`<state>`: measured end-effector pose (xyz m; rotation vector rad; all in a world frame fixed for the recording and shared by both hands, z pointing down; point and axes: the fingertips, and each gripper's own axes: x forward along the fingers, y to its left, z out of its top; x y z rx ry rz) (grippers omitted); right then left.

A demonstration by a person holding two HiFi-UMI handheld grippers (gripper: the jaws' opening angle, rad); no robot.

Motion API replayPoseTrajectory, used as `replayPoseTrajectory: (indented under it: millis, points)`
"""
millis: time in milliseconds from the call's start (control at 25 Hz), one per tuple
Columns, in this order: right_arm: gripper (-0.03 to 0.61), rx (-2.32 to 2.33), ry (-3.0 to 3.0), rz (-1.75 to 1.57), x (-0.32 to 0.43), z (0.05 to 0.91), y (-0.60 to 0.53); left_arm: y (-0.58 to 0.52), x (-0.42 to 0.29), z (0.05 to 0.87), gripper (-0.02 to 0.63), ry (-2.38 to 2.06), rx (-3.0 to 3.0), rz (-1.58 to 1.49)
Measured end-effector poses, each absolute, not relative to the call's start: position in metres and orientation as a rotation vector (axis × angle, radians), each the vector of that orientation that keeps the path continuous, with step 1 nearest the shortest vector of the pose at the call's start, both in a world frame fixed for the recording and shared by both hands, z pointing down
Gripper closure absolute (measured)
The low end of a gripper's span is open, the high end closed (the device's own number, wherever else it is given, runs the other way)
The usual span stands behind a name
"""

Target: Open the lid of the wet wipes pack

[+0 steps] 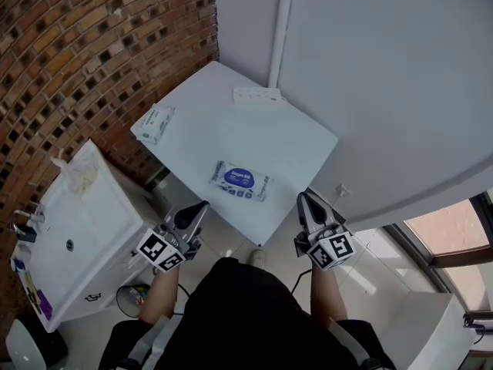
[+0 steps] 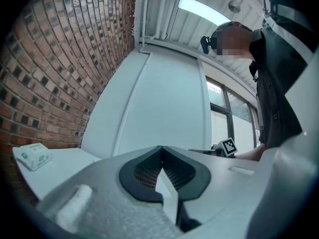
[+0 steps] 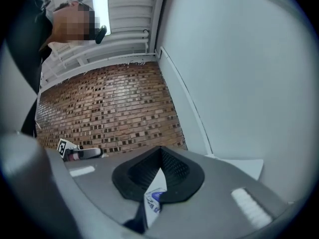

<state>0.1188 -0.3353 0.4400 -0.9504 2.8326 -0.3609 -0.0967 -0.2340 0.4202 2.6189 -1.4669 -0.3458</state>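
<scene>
Though wipes pack (image 1: 241,181) bears print, illegible.

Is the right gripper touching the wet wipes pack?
Apart. Head view shows bare table between the right gripper and the wet wipes pack.

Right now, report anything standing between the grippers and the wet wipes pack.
Nothing visible does. Only bare white tabletop separates the flat blue-labelled wet wipes pack from the left gripper and right gripper. The green-and-white packet and white power strip lie farther back.
</scene>
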Motion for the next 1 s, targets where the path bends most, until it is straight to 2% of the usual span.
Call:
replayPoseTrajectory:
  millis: [520,1000]
  points:
    - [0.577,-0.809,2.974,-0.287,0.103,0.439,-0.412,-0.298,-0.102,0.425,0.612,-1.645,2.543,-0.248]
    - [0.577,-0.861,3.084,-0.317,0.056,0.486,-0.411,-0.320,-0.118,0.457,0.612,-1.509,2.583,-0.126]
